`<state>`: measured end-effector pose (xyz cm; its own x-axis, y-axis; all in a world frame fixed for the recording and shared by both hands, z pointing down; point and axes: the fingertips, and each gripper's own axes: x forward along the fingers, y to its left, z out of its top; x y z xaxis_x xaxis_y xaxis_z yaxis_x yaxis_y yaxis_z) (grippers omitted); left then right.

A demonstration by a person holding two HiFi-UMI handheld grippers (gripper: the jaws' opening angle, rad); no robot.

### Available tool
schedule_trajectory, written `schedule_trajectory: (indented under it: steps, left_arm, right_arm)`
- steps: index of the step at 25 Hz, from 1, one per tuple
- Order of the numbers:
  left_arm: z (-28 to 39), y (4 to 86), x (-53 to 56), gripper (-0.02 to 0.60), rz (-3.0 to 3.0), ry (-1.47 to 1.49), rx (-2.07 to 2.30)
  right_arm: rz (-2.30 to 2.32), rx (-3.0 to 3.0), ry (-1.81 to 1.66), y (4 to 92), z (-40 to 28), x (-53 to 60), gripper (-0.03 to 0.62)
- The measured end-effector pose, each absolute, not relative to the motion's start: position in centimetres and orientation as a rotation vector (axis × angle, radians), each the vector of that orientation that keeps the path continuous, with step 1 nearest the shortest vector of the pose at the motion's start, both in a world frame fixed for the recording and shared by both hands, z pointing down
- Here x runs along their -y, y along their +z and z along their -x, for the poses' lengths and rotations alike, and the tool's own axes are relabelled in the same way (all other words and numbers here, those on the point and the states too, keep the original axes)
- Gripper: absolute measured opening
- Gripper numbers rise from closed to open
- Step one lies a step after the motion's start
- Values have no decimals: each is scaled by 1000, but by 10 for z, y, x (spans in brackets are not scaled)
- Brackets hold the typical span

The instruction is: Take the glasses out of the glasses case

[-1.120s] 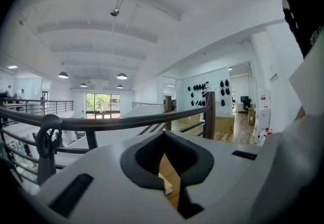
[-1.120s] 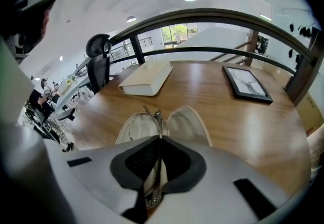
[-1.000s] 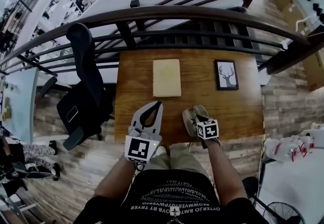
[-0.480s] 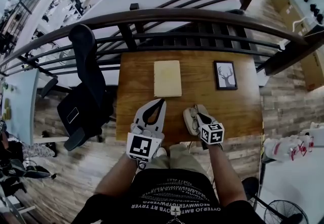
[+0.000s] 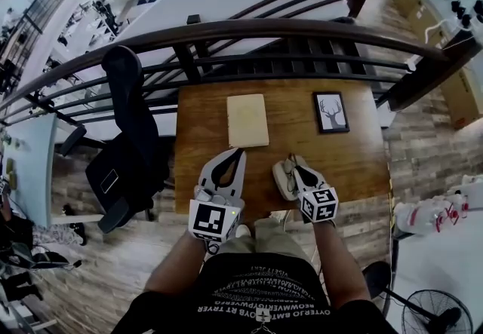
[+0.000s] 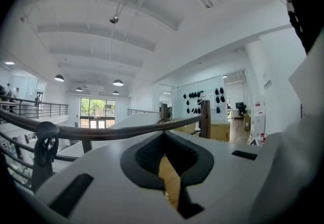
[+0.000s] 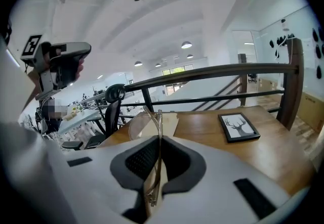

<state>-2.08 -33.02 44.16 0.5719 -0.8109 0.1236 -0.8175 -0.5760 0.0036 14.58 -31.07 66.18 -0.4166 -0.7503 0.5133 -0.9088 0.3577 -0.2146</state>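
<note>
glasses (image 7: 158,122), seemingly folded, in right hand-held gripper (image 7: 159,139)

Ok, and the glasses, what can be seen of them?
The glasses have a thin, gold-looking metal frame and a clear rounded lens that shows beyond the jaws. They stand edge-on, pinched between the shut jaws of the right gripper, held up over the wooden table. Nothing else touches them. Whether their arms are folded cannot be told.

Glasses (image 7: 159,123) lower frame hidden inside right gripper (image 7: 159,139); head view: too small.
</note>
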Motion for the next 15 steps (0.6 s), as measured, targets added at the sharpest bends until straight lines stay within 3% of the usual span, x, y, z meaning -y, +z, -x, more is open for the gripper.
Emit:
schedule_trajectory:
  steps: [15]
  left_arm:
    - [27, 423, 310, 26, -2782, 134, 1384]
  right_arm:
    - [-1572, 2429, 546, 580, -135, 293, 29]
